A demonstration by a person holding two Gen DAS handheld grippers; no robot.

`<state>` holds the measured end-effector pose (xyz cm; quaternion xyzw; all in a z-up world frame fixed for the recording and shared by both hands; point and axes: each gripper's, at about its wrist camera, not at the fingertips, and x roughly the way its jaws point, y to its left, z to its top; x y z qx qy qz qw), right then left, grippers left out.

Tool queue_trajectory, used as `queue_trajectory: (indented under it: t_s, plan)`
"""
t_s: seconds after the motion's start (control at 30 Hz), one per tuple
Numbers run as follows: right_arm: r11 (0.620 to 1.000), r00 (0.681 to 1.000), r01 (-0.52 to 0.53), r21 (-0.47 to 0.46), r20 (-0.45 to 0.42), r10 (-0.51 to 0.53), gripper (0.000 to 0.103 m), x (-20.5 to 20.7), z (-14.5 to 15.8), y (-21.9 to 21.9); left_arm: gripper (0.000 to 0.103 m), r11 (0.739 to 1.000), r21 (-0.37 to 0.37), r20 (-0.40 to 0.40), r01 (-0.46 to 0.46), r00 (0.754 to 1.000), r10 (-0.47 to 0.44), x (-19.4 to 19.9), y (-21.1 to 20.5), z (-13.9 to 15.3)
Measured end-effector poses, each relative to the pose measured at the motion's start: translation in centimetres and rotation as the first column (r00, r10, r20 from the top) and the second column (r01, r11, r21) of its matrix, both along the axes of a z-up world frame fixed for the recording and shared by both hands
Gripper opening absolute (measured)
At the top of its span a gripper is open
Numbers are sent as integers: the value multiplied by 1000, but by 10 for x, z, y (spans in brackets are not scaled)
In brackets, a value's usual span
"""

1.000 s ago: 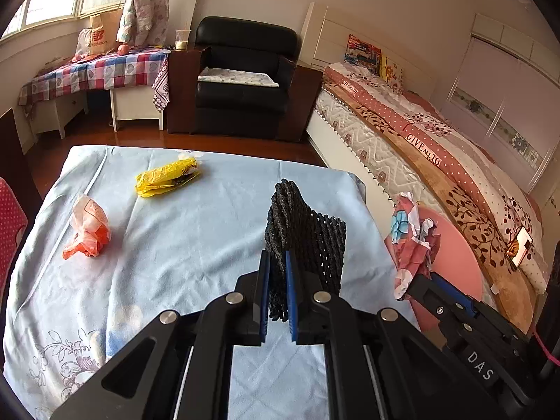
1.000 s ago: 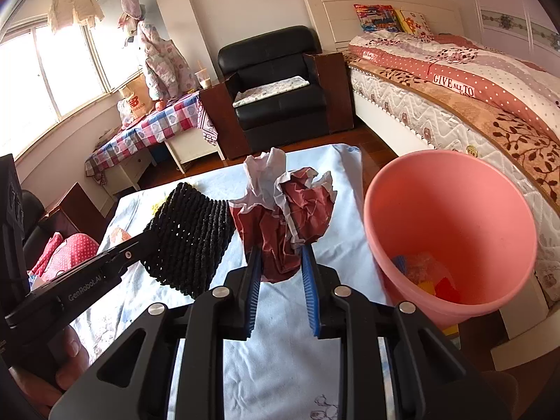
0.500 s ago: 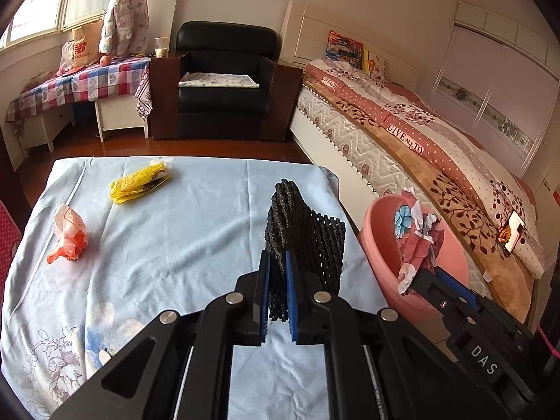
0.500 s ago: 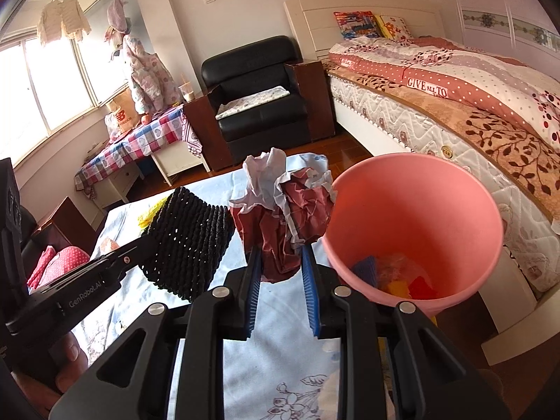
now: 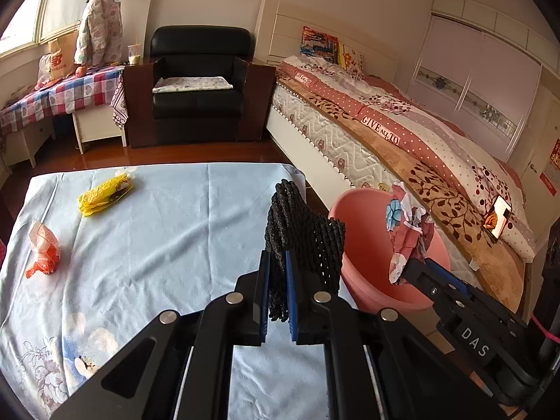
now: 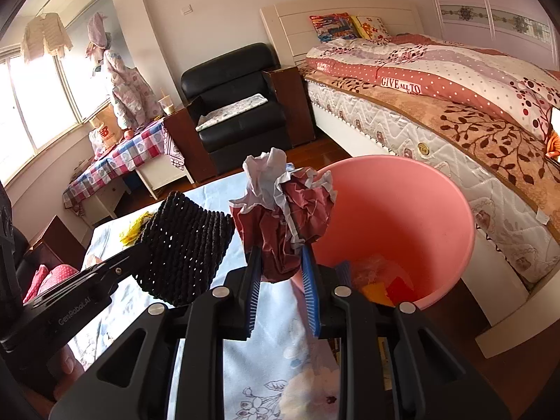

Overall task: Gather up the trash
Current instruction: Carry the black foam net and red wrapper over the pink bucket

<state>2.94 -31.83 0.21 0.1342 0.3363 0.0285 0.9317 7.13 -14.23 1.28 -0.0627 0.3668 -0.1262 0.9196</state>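
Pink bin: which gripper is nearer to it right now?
Right. The right gripper holds crumpled paper at the pink bin rim; the left gripper is over the table.

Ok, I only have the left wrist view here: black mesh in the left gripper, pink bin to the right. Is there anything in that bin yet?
Observer: Yes. The right wrist view looks into the pink bin; red, yellow and blue scraps lie at the bottom.
Operator: Is the crumpled paper over it?
Observer: Close. The crumpled paper sits at the near rim, clamped in the right gripper.
Operator: Anything else left of it?
Observer: The black mesh, over the table.
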Motion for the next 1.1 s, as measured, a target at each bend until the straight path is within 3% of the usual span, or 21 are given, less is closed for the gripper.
queue_trajectory:
  t_s: [1.1]
  plan:
    - [983, 982, 184, 18, -40, -183, 23, 10, -25, -77, 8, 988, 58, -5, 142, 990, -142, 32, -90, -11]
